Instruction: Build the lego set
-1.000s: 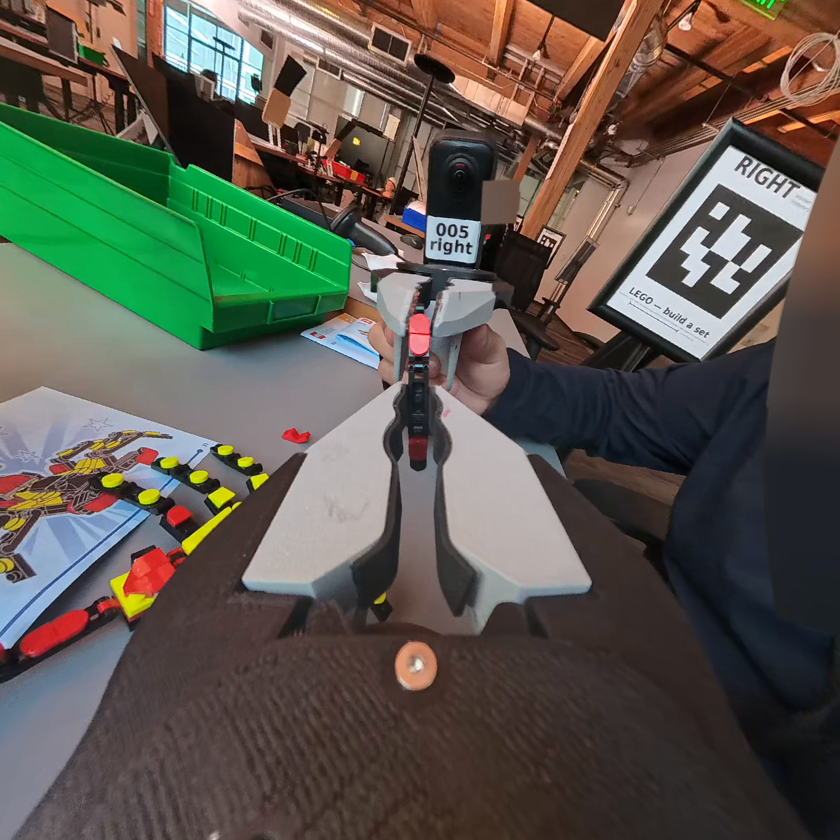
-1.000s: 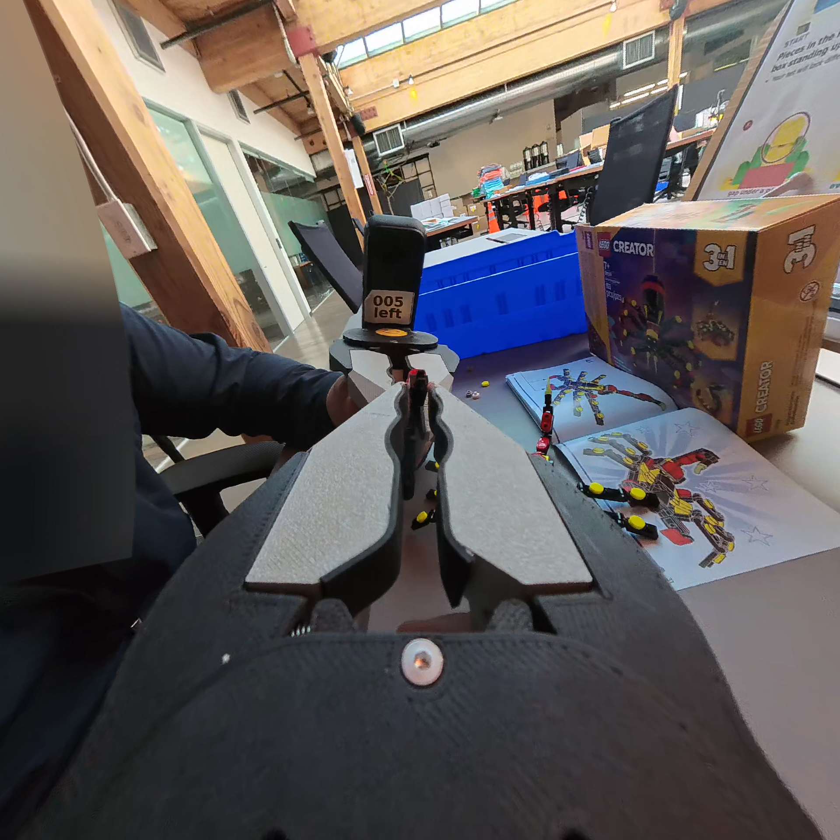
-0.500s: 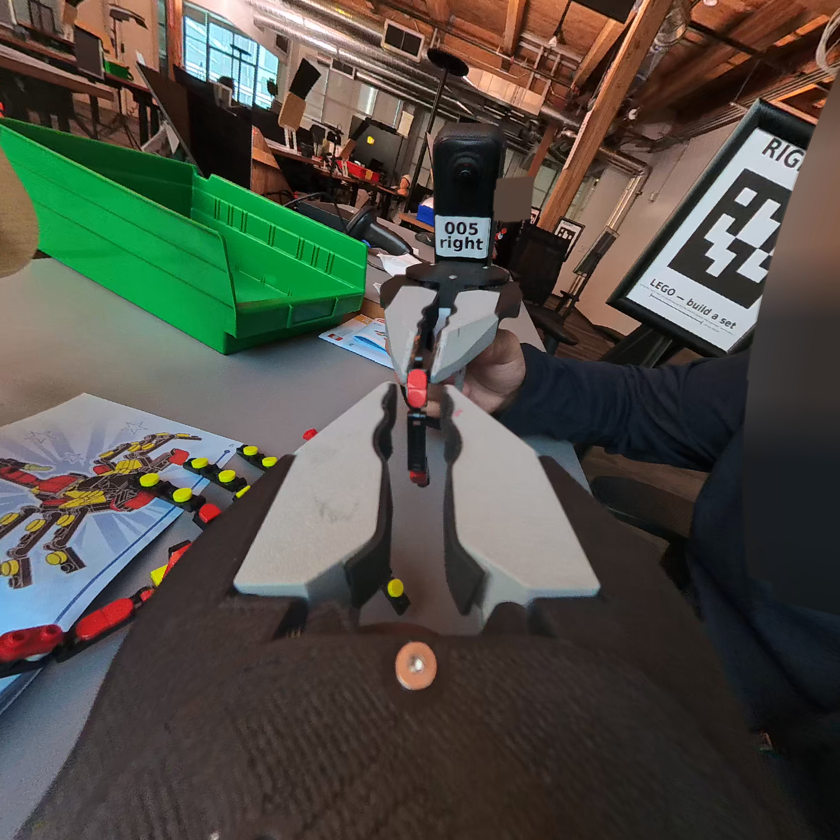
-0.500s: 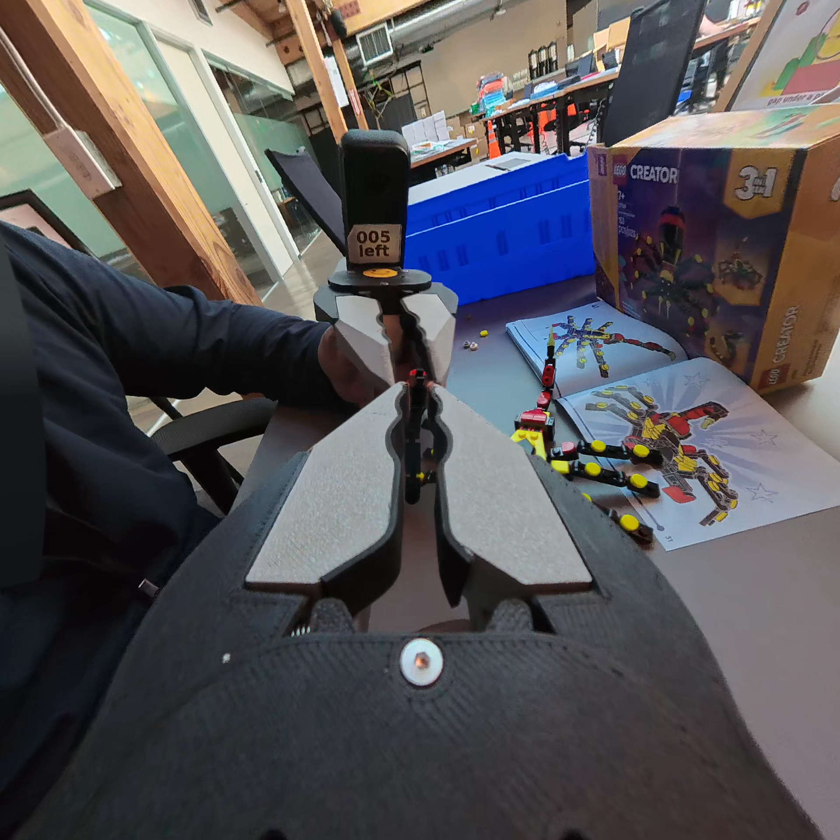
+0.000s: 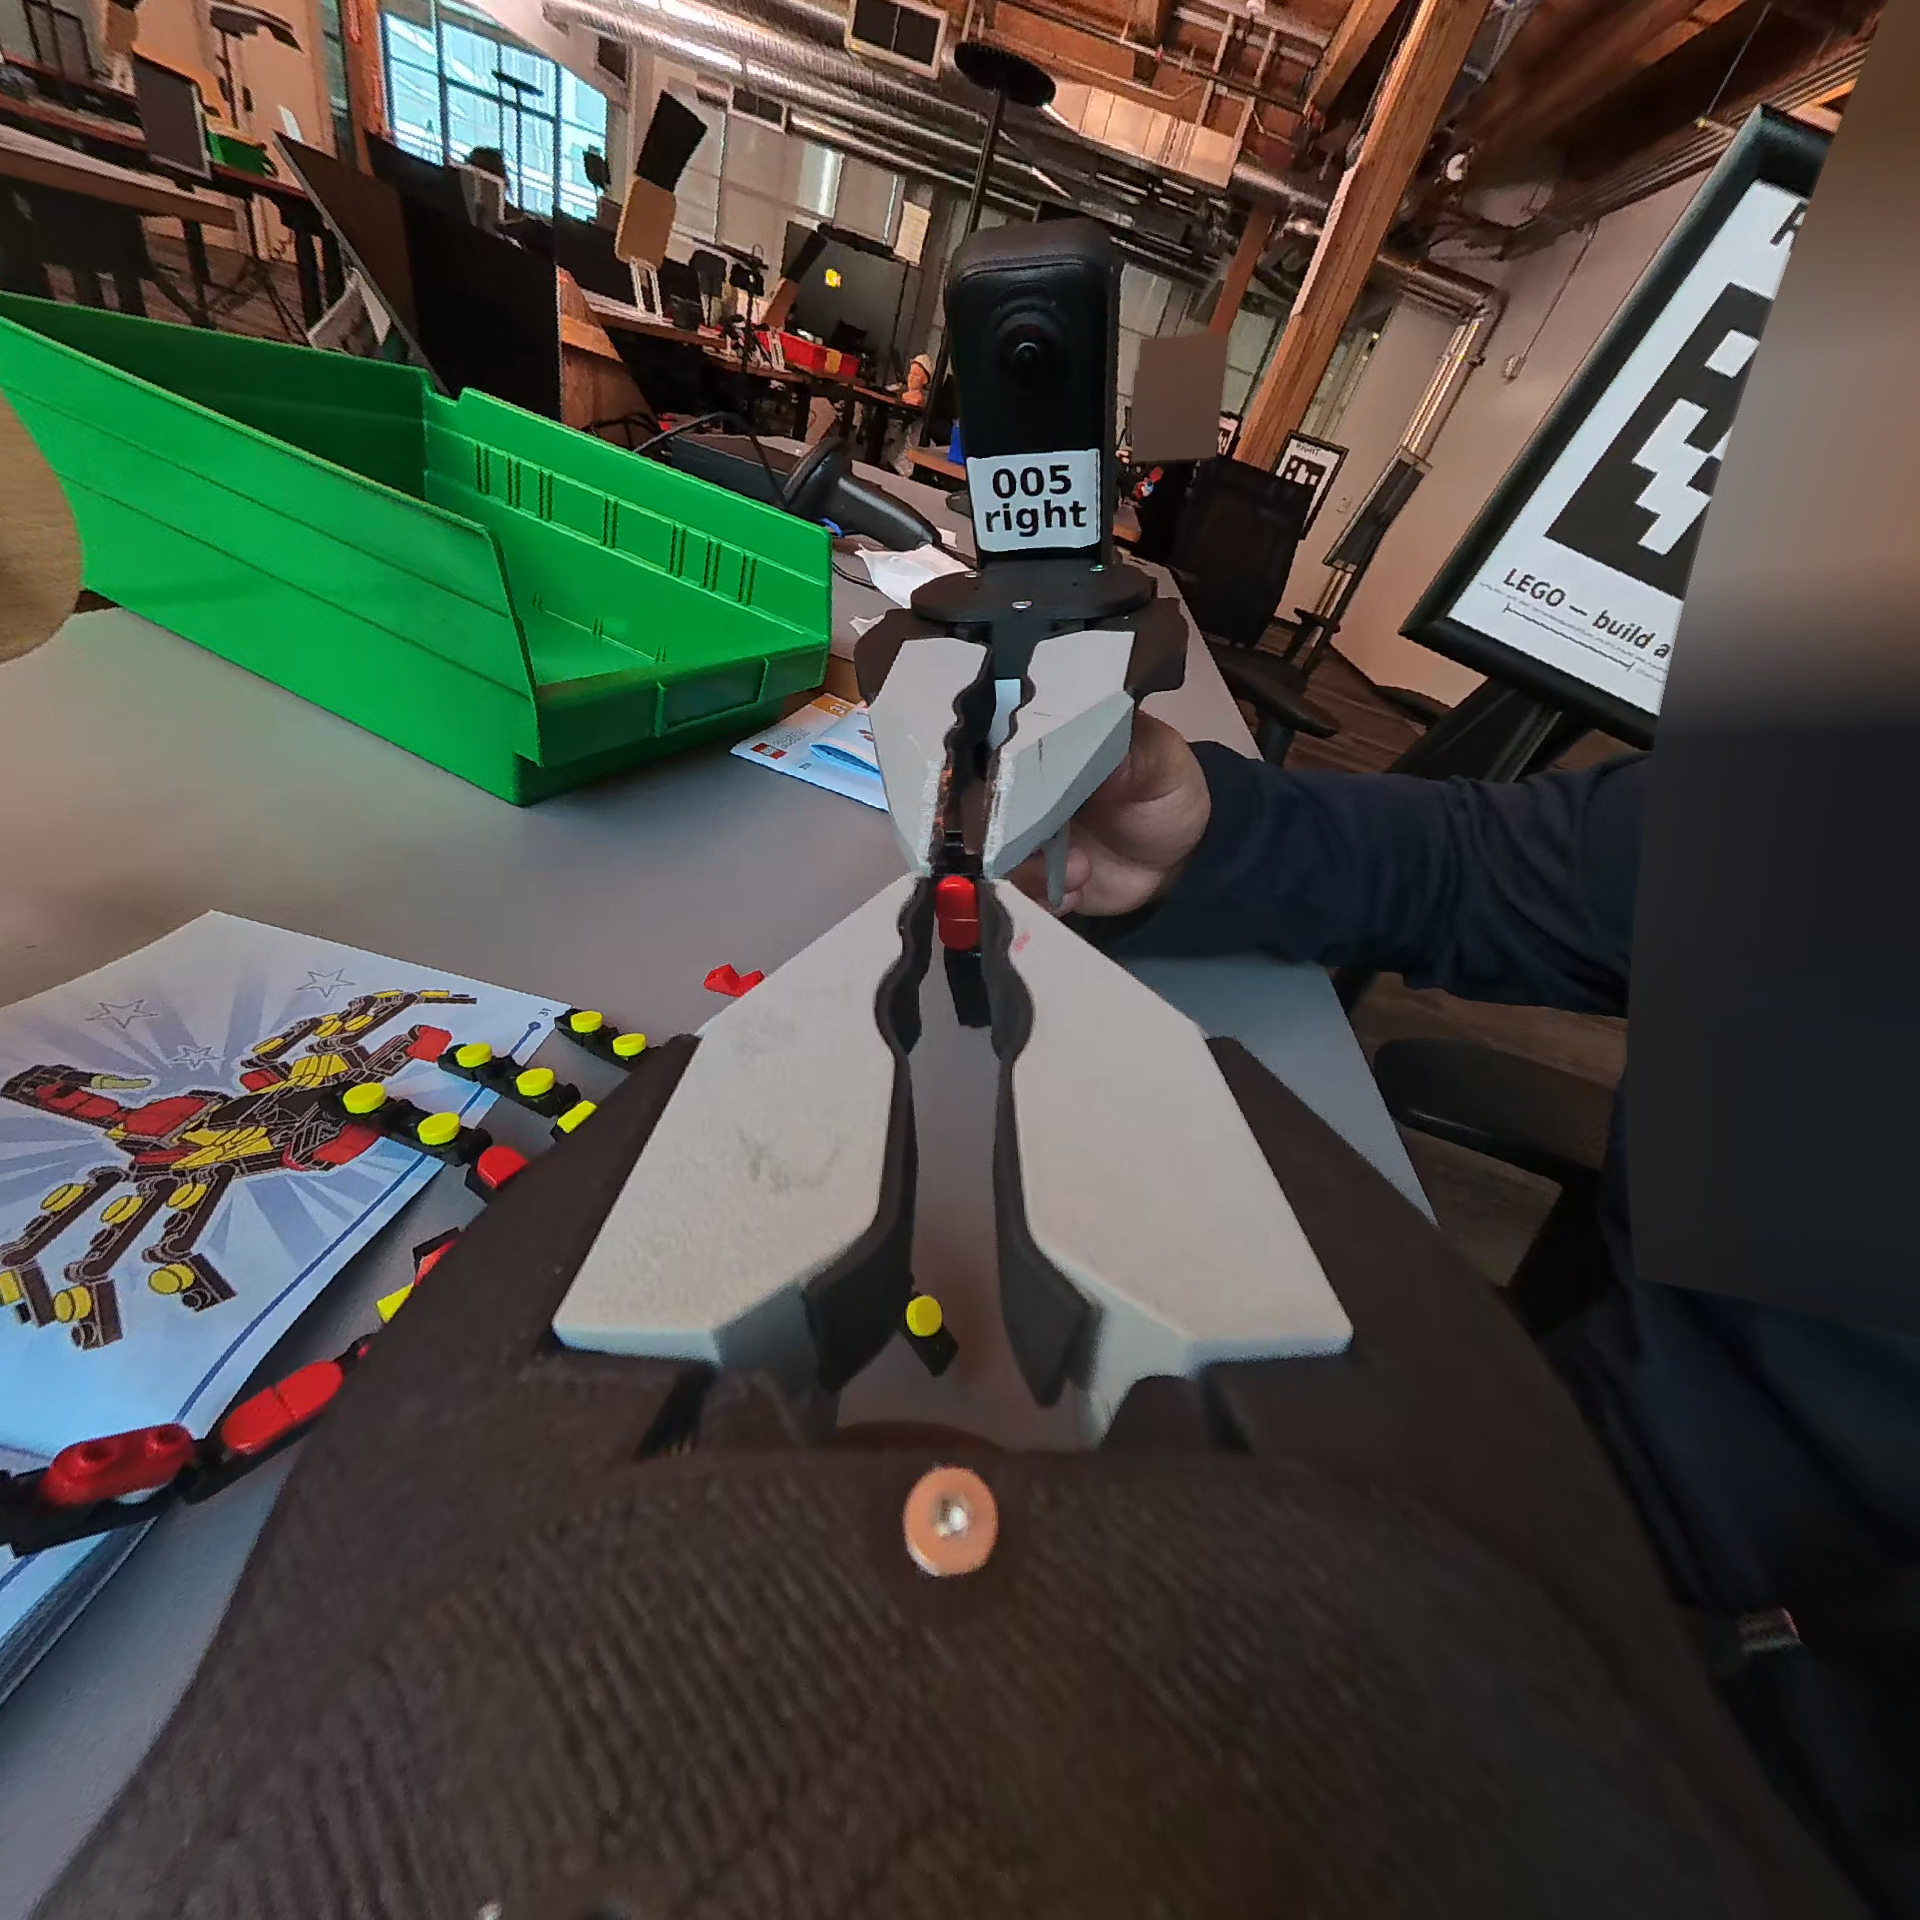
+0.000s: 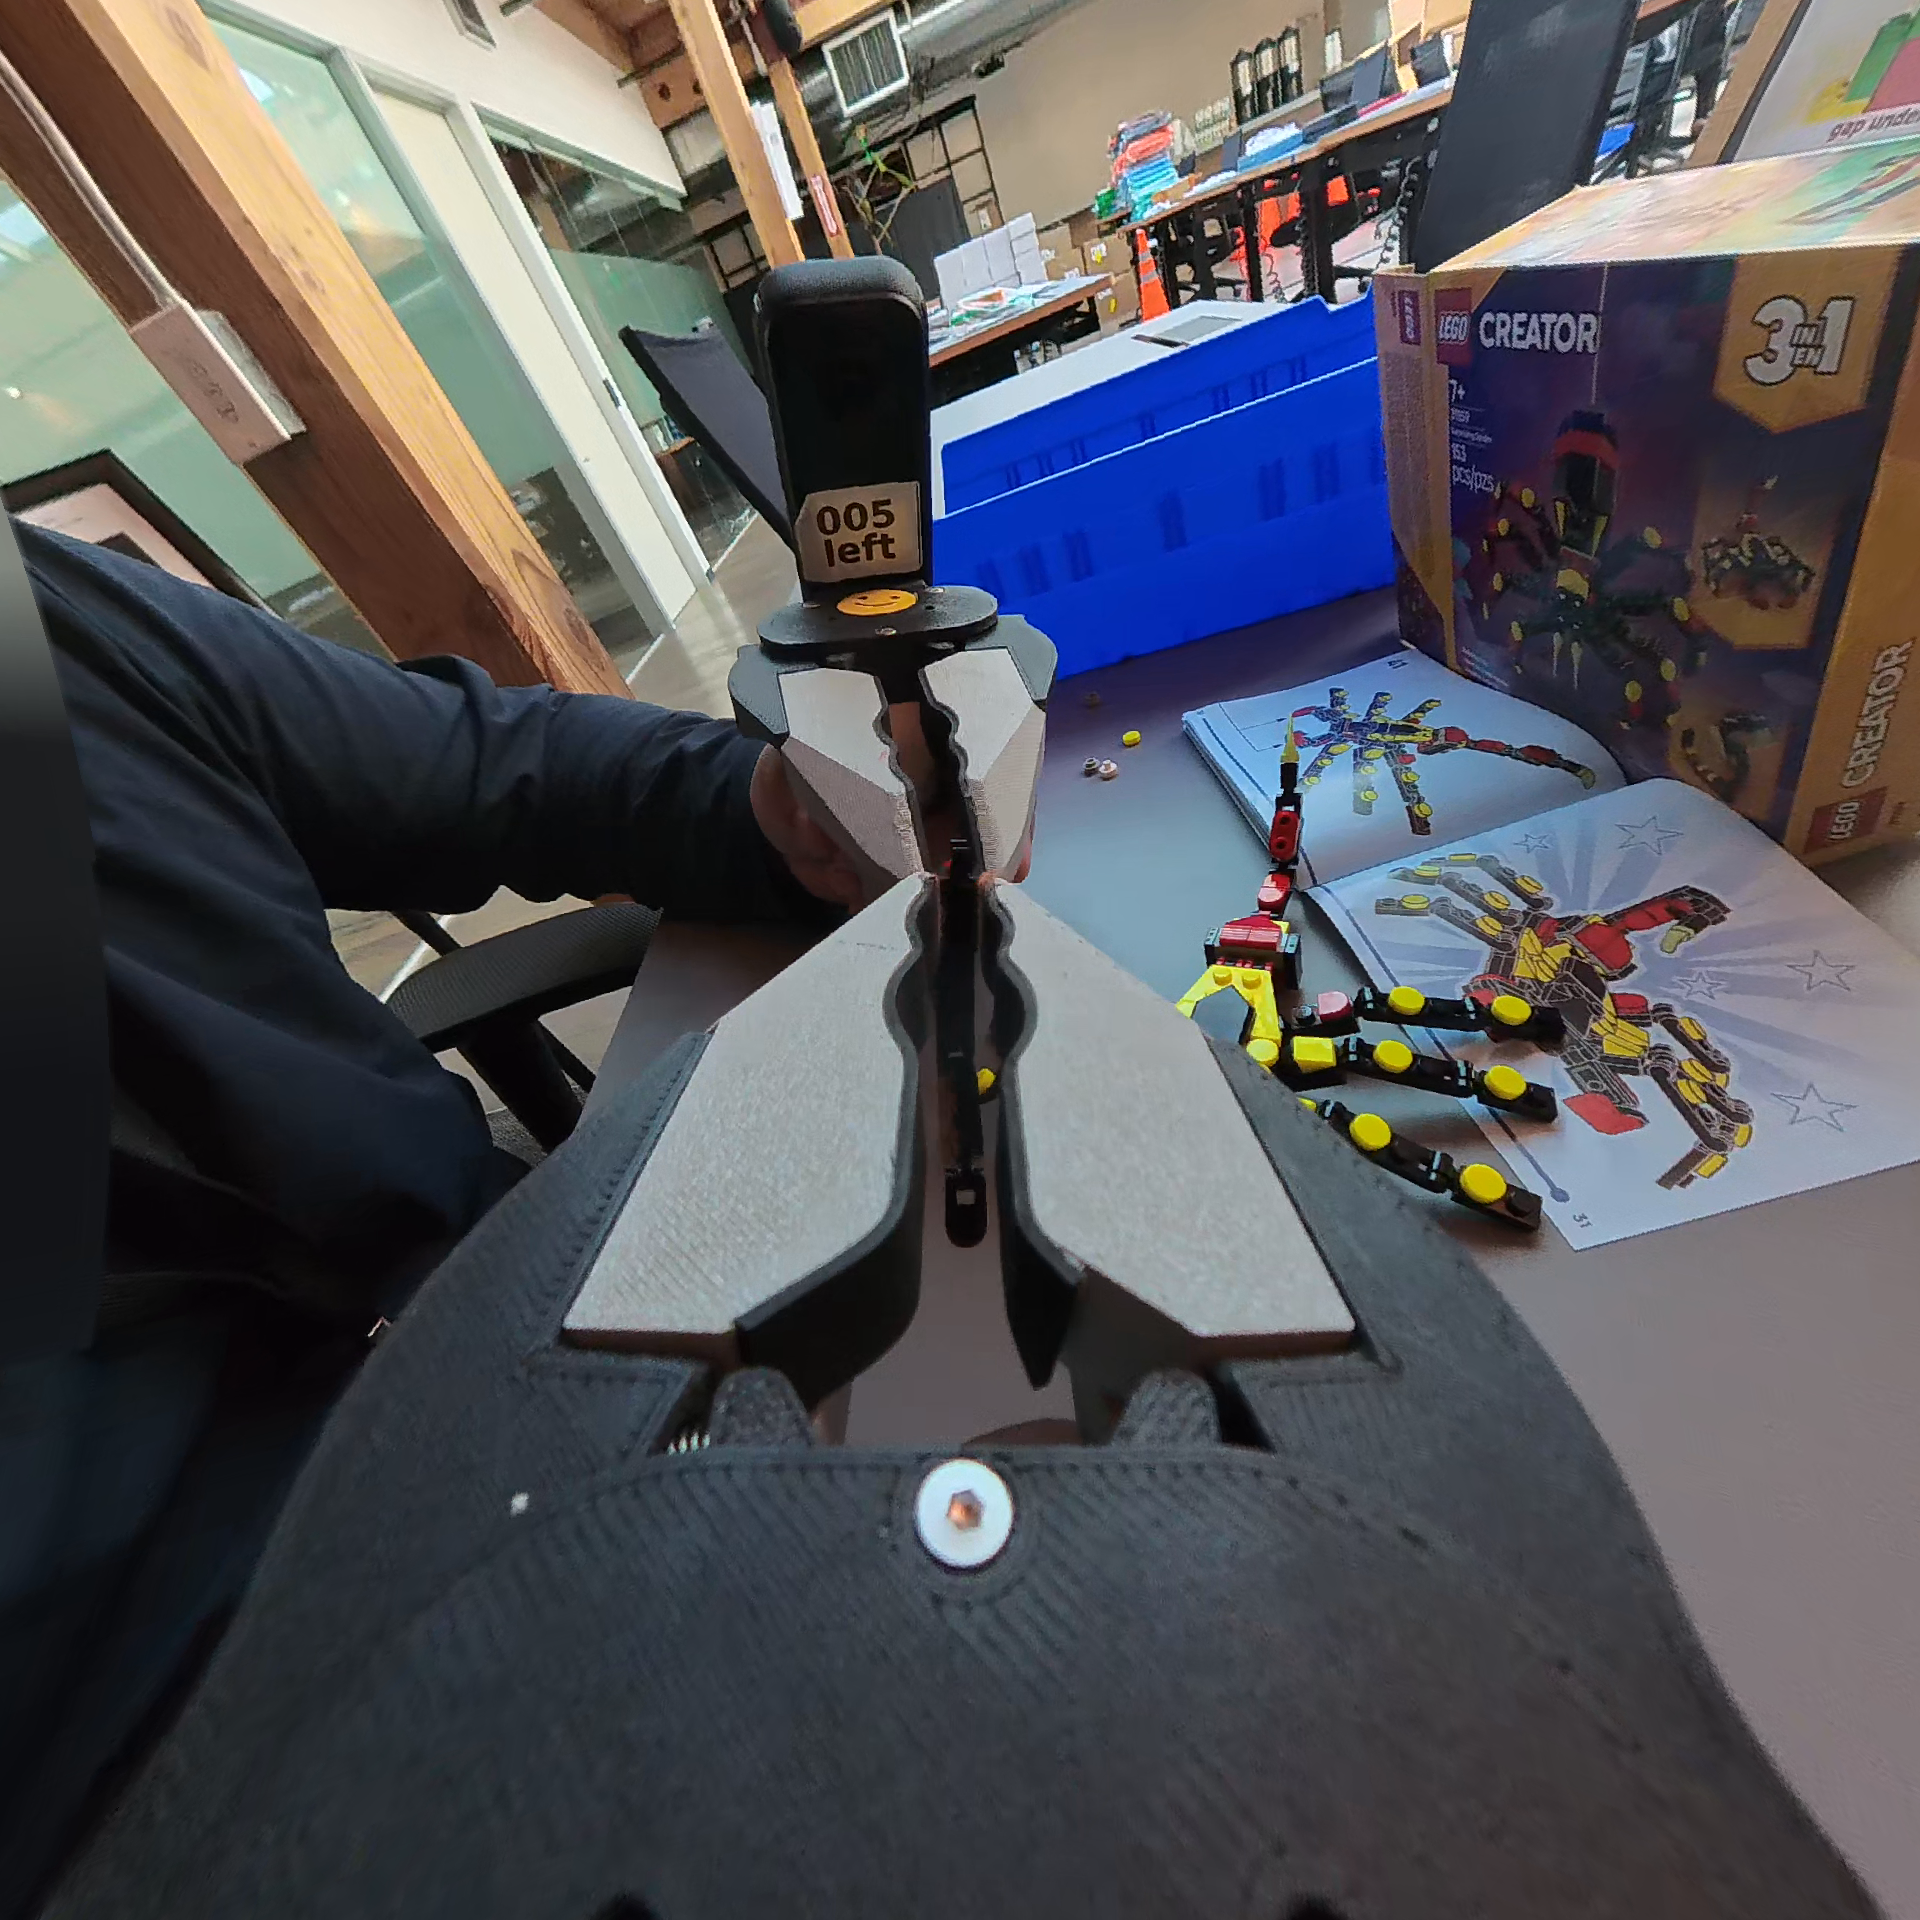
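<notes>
Both grippers meeting tip to tip over the table edge, sharing one slim lego leg.

The left gripper (image 5: 956,899) is pinching the leg's (image 5: 957,940) red end between nearly closed jaws. The right gripper (image 6: 958,883) is clamping the black length of the same leg (image 6: 961,1049), jaws drawn in tight around it. The part-built model (image 6: 1351,1039) is lying on the open booklet (image 6: 1714,997) on the table (image 6: 1662,1403), beside the box (image 6: 1662,499). A loose red piece (image 5: 732,978) is sitting near the booklet's corner.

Grey table (image 5: 312,831): green bin (image 5: 436,582), instruction booklets (image 6: 1662,997), lego box (image 6: 1683,499), blue bin (image 6: 1164,488), spider legs (image 6: 1434,1070).
</notes>
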`<state>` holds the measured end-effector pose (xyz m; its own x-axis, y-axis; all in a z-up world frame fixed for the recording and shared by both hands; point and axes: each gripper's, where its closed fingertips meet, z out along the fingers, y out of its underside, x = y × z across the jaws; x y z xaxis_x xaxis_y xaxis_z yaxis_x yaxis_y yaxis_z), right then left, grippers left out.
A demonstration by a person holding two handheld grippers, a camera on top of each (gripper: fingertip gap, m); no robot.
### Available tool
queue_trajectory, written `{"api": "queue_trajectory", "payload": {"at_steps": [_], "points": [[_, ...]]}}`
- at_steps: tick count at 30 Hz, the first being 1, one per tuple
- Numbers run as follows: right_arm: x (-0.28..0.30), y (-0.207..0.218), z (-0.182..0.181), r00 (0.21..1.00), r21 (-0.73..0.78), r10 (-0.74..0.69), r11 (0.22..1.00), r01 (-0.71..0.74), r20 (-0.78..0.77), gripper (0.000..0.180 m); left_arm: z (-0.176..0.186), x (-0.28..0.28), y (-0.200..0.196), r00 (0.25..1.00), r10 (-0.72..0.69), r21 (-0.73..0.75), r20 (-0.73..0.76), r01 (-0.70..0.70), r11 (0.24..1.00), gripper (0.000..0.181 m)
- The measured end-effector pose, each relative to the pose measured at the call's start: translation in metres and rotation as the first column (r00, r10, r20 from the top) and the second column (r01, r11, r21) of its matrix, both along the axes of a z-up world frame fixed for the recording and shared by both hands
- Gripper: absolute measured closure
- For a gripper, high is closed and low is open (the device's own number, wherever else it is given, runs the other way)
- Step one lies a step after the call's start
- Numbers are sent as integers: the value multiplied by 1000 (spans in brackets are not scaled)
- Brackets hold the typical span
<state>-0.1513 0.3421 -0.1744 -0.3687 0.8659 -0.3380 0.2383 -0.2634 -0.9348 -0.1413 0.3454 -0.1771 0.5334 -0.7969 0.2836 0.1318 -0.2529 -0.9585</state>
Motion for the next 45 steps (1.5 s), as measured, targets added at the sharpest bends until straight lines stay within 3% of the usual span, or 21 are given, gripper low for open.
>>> {"api": "queue_trajectory", "payload": {"at_steps": [6,14,22,28,45], "points": [[0,-2,0,1000,-36,17,999,-17,-2,177,-2,1,-2,1000,-5,16,-30,6,1000,175],[0,0,1,1000,-60,19,998,-19,-4,171,-5,0,0,974,91,144,-209,-62,988,176],[0,-4,-1,1000,58,-5,998,6,-15,180,-11,2,1,912,184,258,-366,-91,962,176],[5,-10,12,997,191,-9,981,23,-75,180,4,6,-6,946,167,269,-277,-90,959,177],[8,-7,18,996,128,-6,992,18,-93,180,15,4,-9,962,168,294,-213,-101,951,177]]}}
